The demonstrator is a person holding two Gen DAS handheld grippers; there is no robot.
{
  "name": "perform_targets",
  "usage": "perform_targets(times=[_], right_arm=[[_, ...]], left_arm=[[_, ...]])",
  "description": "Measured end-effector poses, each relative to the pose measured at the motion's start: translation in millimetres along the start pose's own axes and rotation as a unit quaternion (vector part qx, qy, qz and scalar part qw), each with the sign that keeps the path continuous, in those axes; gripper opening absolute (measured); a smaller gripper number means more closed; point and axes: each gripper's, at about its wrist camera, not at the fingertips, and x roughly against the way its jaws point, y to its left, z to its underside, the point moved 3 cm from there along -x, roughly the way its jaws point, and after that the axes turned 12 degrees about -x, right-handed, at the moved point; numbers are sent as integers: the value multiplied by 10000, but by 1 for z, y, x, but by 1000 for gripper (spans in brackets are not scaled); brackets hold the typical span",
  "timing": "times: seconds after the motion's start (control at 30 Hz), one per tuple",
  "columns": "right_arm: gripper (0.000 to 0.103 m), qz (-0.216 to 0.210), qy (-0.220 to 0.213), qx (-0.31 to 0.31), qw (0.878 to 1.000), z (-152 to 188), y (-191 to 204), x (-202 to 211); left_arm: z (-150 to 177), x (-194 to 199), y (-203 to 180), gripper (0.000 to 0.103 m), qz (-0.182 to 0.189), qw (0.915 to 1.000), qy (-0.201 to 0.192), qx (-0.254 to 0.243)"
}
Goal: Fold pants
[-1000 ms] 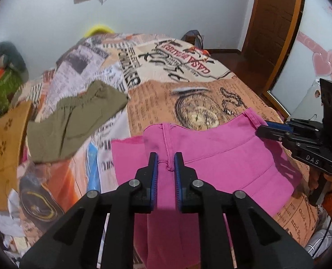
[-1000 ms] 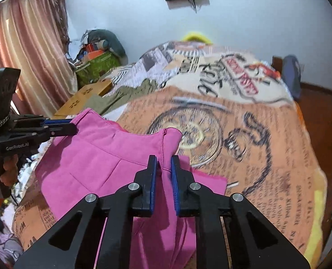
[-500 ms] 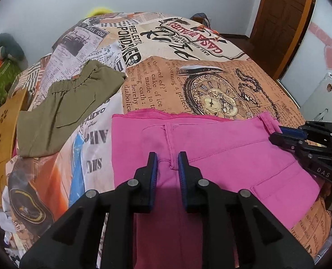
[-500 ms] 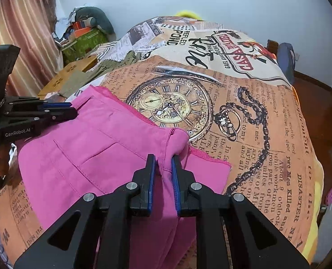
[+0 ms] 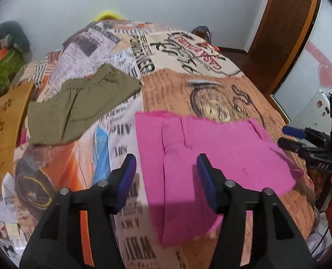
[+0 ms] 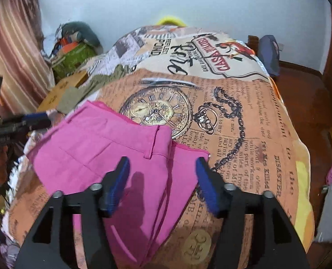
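On the newspaper-print bedspread (image 5: 210,85) the pink pants (image 5: 210,148) now lie folded beside its pocket-watch print. The left gripper (image 5: 166,170) and right gripper (image 6: 162,172) have let go (jaws opening, nothing pinched), so this fold looks finished.

Bright pink pants (image 5: 210,148) lie beside olive-green shorts (image 5: 80,103) on an orange-and-cream newspaper-print bedspread (image 6: 244,116) with a pocket-watch motif.

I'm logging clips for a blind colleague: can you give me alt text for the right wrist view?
Pink pants lie folded on a bed cover printed with newspaper text and a pocket watch, seen between the right gripper, whose jaws are opening with nothing pinched. The left gripper reaches in from the left edge, and olive shorts lie farther back.
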Motion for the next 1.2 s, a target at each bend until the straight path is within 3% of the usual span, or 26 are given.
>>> perform_targets(times=[0.1, 0.23, 0.33, 0.6, 0.87, 1.03, 1.2], right_arm=[[68, -86, 95, -76, 9999, 7, 3, -4], [68, -83, 412, -233, 9988, 16, -2, -22], [74, -210, 523, -532, 9970, 17, -11, -25], [74, -480, 746, -1051, 9905, 15, -31, -36], [74, -418, 742, -1138, 9898, 10, -41, -33], [74, -524, 846, -1205, 9877, 17, -45, -34], [76, -632, 847, -1254, 9865, 13, -43, -41]], left_arm=[[13, -10, 2, 57, 22, 9998, 185, 57], [22, -24, 8, 61, 351, 9980, 272, 454], [20, -30, 12, 65, 506, 9966, 282, 590], [7, -45, 14, 68, 683, 9955, 353, 561], [-10, -49, 20, 68, 1025, 9920, 285, 679], [-8, -64, 18, 68, 1211, 9894, 496, 630], [-11, -68, 18, 68, 1377, 9868, 448, 721]])
